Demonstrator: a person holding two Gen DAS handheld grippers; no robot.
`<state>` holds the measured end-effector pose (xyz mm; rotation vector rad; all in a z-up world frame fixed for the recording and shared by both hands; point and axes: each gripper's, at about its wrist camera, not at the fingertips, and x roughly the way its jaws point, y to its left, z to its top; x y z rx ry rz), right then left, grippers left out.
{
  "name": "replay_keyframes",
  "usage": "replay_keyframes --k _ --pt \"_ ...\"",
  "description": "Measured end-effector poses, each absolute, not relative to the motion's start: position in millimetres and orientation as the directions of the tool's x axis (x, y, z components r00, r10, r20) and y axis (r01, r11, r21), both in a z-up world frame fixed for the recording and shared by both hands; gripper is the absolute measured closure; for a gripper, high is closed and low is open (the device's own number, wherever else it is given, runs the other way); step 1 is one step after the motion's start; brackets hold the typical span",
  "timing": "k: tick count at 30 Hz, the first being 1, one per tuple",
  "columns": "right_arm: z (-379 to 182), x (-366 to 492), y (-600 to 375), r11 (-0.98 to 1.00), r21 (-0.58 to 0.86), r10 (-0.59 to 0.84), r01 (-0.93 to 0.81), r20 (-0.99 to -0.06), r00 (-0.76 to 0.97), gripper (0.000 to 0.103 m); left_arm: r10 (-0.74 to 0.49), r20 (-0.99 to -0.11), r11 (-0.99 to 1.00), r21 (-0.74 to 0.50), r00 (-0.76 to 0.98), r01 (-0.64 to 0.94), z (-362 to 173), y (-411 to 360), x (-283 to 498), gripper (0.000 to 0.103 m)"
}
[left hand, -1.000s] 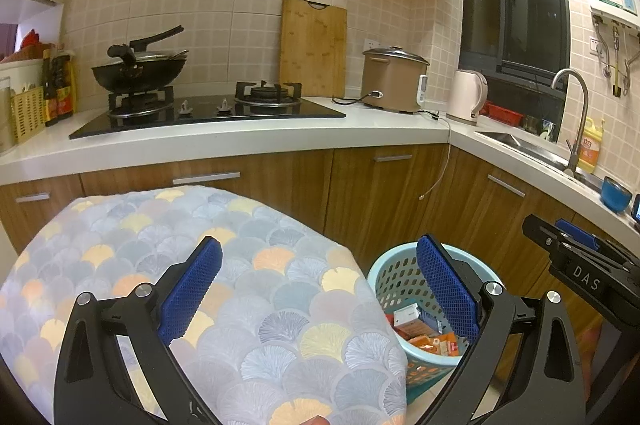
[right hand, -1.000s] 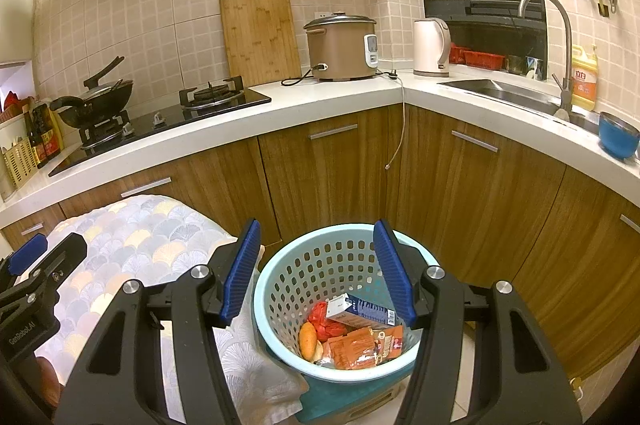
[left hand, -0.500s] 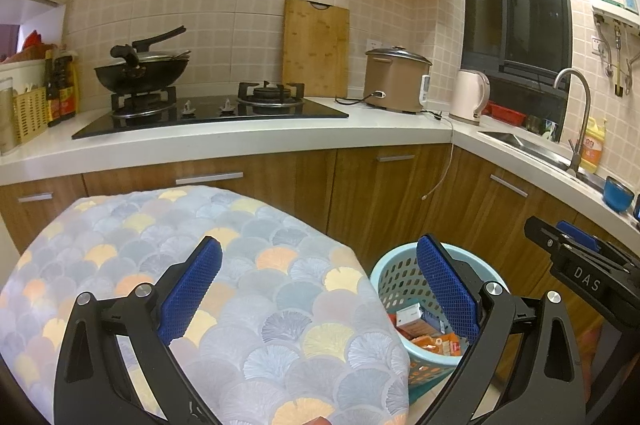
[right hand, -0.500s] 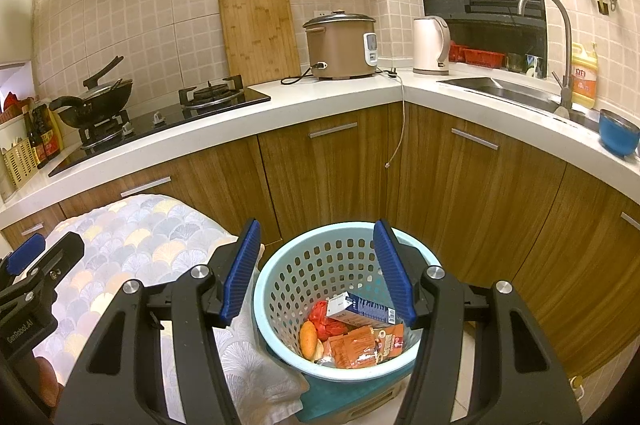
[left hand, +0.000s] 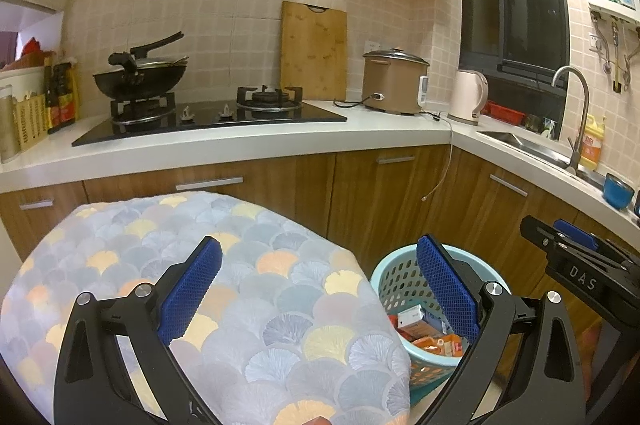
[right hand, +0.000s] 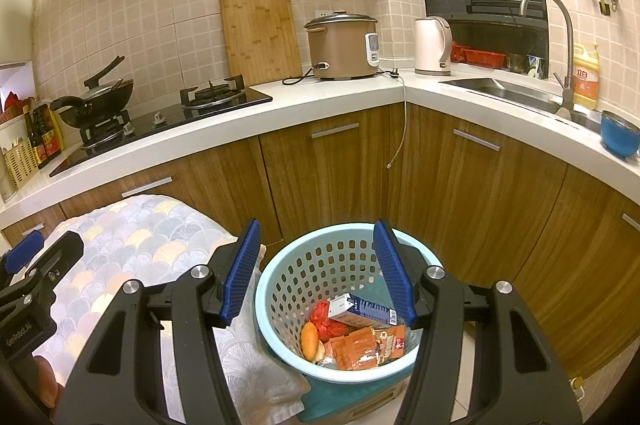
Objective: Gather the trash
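A light blue perforated basket (right hand: 280, 289) stands on the floor by the cabinets; it also shows in the left wrist view (left hand: 394, 275). Inside lie a white-and-blue carton (right hand: 362, 311), orange wrappers (right hand: 356, 347), a red wrapper (right hand: 322, 315) and a bread roll (right hand: 309, 337). My right gripper (right hand: 318, 271) is open and empty, held above the basket. My left gripper (left hand: 320, 291) is open and empty, over a table covered with a scale-patterned cloth (left hand: 248, 289), left of the basket.
Wooden cabinets (right hand: 328, 177) under a white counter (right hand: 340, 97) run behind the basket. On the counter are a gas hob with a wok (left hand: 140, 77), a cutting board (left hand: 314, 51), a rice cooker (right hand: 342, 47), a kettle (right hand: 432, 45), a sink (right hand: 500, 91) and a blue bowl (right hand: 618, 139).
Both grippers stay open and nearly still. The left view has drifted very slightly; the basket's contents have not moved.
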<state>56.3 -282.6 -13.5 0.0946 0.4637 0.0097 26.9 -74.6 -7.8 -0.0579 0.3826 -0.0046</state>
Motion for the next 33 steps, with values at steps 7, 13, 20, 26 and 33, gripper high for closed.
replay_keyframes --k 7,13,20,26,33 --pt "-14.1 58.3 -281.0 0.995 0.095 0.035 0.009 -0.447 0.894 0.048 0.002 -0.380 0.998 -0.054 0.925 -0.024 -10.0 -72.2 30.0 0.008" --pt "-15.0 60.4 -279.9 0.995 0.096 0.038 0.006 -0.448 0.893 0.048 0.014 -0.369 0.999 -0.033 0.929 -0.028 -8.8 -76.4 29.5 0.008" --pt "-15.0 61.6 -279.0 0.995 0.096 0.036 0.008 -0.448 0.893 0.048 -0.001 -0.373 0.999 -0.039 0.928 -0.014 -9.3 -78.1 30.3 0.007" --pt "-18.3 65.7 -280.0 0.995 0.101 0.040 0.008 -0.463 0.886 0.047 0.000 -0.389 0.999 -0.048 0.921 -0.020 -11.6 -76.9 33.4 0.007" --pt "-17.1 64.0 -281.2 0.995 0.100 0.035 0.013 -0.458 0.888 0.045 -0.008 -0.402 0.997 -0.069 0.916 -0.021 -13.3 -73.2 34.1 0.007"
